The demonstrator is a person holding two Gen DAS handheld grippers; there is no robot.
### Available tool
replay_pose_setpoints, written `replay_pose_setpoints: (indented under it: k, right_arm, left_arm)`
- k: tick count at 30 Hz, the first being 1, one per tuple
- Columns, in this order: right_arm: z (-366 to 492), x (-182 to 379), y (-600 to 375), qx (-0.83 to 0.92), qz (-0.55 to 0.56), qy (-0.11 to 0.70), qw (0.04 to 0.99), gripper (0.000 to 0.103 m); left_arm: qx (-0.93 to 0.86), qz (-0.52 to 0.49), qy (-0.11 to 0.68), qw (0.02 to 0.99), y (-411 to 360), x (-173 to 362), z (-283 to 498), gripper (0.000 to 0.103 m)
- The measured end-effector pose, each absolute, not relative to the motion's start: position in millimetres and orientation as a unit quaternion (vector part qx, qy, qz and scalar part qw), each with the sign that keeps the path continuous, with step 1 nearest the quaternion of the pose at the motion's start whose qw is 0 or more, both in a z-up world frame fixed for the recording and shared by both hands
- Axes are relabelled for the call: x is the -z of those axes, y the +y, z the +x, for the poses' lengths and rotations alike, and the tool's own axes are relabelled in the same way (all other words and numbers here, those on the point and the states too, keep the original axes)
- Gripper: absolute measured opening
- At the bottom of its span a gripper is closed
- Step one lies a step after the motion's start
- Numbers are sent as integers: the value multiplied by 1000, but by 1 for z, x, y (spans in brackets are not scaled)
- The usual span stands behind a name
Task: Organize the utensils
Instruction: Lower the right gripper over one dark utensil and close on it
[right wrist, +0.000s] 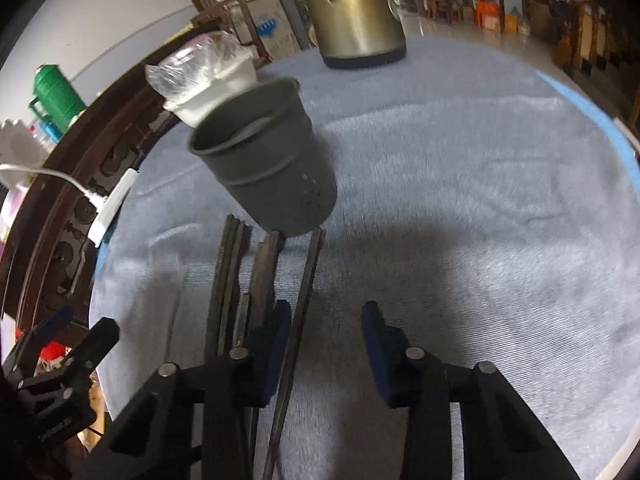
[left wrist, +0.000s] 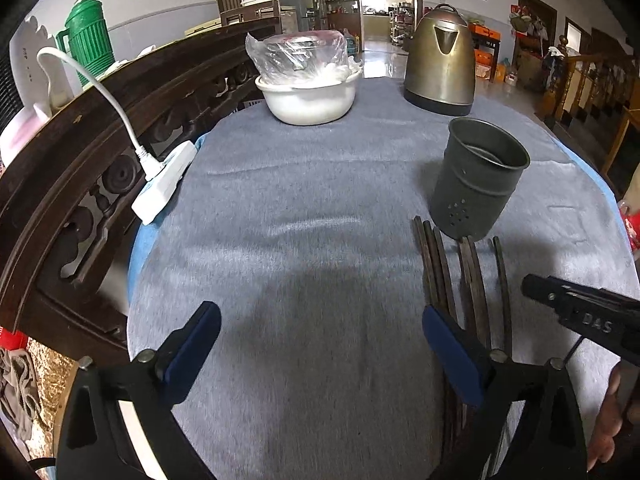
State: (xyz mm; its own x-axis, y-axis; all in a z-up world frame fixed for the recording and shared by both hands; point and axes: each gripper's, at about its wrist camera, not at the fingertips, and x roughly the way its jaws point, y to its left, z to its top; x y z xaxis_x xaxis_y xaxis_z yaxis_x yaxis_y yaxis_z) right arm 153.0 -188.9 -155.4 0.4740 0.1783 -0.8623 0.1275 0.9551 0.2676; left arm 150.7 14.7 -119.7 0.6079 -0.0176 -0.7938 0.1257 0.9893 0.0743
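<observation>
A round table [left wrist: 304,208] covered with a grey-blue cloth is seen from both wrist cameras. Dark wooden chopsticks [left wrist: 468,280] are laid side by side on the cloth, their far tips just in front of a grey metal utensil holder [left wrist: 478,178], which stands upright with small holes near its base. Behind it, a brass-coloured kettle [left wrist: 440,60] and a white bowl [left wrist: 308,98] holding a plastic-wrapped item are placed near the far edge, and a white power strip [left wrist: 164,182] is draped over the left rim beside a carved wooden chair back [left wrist: 80,168].

The left gripper [left wrist: 322,340] is held low over bare cloth with its blue pads spread wide and nothing between them; the chopsticks are partly hidden behind its right finger.

In the right wrist view, the right gripper [right wrist: 326,344] is lowered over the chopsticks [right wrist: 264,280]. One stick lies in the gap between its fingers, just beside the left pad, but no contact is made by the right pad, so nothing is gripped
</observation>
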Motion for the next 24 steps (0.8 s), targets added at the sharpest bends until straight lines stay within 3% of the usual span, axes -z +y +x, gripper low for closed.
replay_pose_setpoints:
  k: [10, 17, 24]
  right_arm:
    - [166, 176, -184, -15, 167, 533, 829, 28]
    - [168, 177, -170, -31, 152, 537, 829, 15]
    - [163, 179, -189, -15, 160, 532, 831, 12]
  left_arm:
    - [81, 30, 489, 868, 13, 144, 168, 70]
    - [132, 4, 516, 846, 5, 154, 177, 59]
    - [177, -5, 531, 829, -12, 158, 191, 59]
